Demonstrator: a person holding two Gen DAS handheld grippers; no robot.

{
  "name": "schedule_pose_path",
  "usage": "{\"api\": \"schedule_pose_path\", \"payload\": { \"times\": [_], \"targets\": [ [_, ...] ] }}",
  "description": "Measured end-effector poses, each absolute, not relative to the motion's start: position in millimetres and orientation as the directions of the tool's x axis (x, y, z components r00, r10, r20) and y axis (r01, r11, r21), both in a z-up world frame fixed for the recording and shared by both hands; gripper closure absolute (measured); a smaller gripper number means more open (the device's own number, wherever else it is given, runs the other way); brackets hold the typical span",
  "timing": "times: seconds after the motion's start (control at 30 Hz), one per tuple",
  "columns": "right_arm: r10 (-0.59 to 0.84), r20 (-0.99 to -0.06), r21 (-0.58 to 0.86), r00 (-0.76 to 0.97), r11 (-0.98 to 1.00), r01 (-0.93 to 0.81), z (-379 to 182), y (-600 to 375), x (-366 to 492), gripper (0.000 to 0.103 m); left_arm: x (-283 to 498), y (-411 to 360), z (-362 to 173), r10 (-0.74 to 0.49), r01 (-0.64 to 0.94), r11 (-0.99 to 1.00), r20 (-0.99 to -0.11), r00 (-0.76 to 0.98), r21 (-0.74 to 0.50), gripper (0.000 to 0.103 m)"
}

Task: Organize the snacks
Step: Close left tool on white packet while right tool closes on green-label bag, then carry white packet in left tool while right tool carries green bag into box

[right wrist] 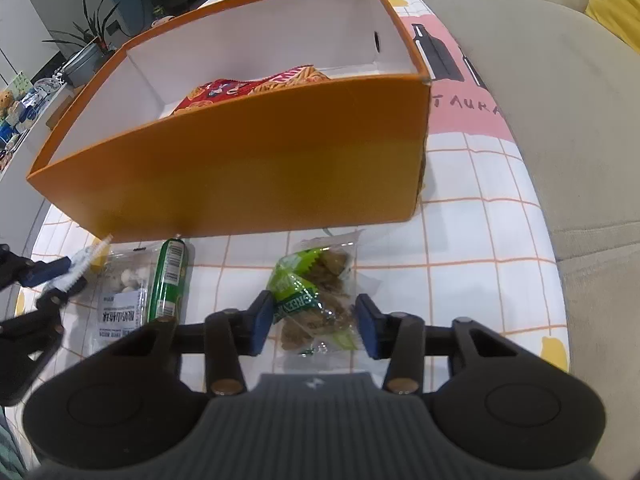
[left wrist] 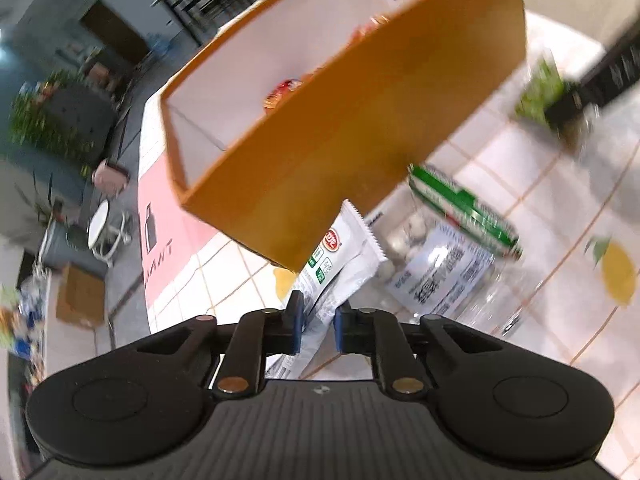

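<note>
two wrist cameras looked down along hand-held grippers at a bench (right wrist: 480, 240) covered with a white cloth checked in orange. an open orange box (right wrist: 256, 176) with white inner walls stood at the far side, and a red snack bag (right wrist: 248, 90) already lay inside it.

the left gripper (left wrist: 316, 322) had its jaws nearly together, clamped on the lower end of a white snack packet (left wrist: 344, 258) with a serrated top edge. the packet stood up between the blue pads and its top reached the box's near wall. just right of it a clear jar with a green lid (left wrist: 452, 248) lay on its side on the cloth, holding pale round pieces.

the right gripper (right wrist: 316, 324) sat low over a clear packet of brown snacks with a green label (right wrist: 316, 292). its jaws stood apart on either side of the packet; whether the pads pressed the film could not be told, and nothing looked lifted.

judged from this, the step in hand was carrying both packets into the box. it would go best if the left packet were raised clear of the orange rim before moving over it, since the soft wrapper could catch and fold. the right jaws probably needed to close further, onto the packet's bulk and not its loose film edge. the jar might roll if nudged.
</note>
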State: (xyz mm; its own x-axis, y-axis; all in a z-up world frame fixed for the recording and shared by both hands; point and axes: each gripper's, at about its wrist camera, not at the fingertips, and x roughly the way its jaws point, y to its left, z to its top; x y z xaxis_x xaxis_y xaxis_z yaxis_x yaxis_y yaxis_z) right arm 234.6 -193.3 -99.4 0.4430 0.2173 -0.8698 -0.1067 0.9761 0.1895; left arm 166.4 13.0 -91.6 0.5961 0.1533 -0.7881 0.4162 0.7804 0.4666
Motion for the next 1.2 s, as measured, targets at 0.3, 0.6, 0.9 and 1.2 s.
{"api": "schedule_pose_path", "payload": {
  "times": [0.3, 0.6, 0.9, 1.2],
  "targets": [
    [0.204, -0.891, 0.159, 0.405, 0.977, -0.142, -86, -187, 207, 0.072, 144, 13, -48, 0.107, 0.300, 0.896, -0.815, 0.570, 0.327, 0.094],
    [0.201, -0.903, 0.129, 0.379, 0.970, -0.205, -66, -178, 175, 0.073, 119, 29, -9, -0.028, 0.205, 0.974, -0.840, 0.542, 0.100, 0.094],
    [0.202, -0.875, 0.089, 0.440, 0.960, -0.264, -25, -173, 151, 0.073, 102, 36, 32, -0.147, 0.198, 0.979, -0.820, 0.554, -0.042, 0.094],
    [0.196, -0.838, 0.036, 0.509, 0.951, -0.306, 21, -167, 159, 0.073, 120, 38, 70, -0.212, 0.219, 0.971, -0.782, 0.586, -0.099, 0.095]
  ]
}}
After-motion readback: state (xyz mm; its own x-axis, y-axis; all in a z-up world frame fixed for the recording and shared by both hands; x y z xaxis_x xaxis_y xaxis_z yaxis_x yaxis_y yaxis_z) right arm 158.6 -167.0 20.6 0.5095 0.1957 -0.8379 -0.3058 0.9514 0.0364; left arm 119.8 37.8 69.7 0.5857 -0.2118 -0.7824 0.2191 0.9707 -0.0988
